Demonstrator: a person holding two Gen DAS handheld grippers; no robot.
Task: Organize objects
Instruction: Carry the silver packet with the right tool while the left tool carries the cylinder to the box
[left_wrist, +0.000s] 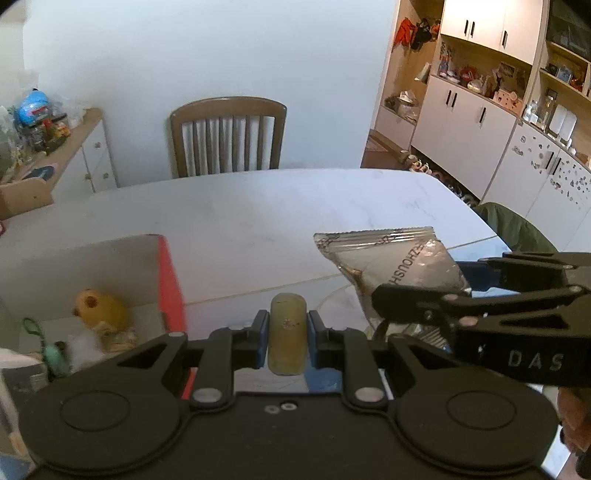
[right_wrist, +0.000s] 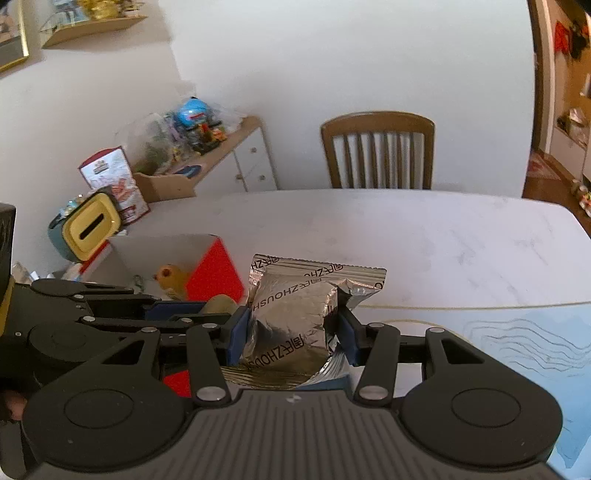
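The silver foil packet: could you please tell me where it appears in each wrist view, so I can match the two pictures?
Left wrist view: the silver foil packet sits right of centre, pinched by the right claw entering from the right.
Right wrist view: lower centre, between the right claw's pads.
Shared landmark: the red-sided box to the packet's left.

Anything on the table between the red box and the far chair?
No: in the left wrist view, bare white tabletop runs from the red box to the chair.

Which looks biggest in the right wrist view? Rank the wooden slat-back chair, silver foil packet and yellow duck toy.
1. Silver foil packet, though nearness inflates it.
2. Wooden slat-back chair, similar, so unsure.
3. Yellow duck toy, partly hidden.
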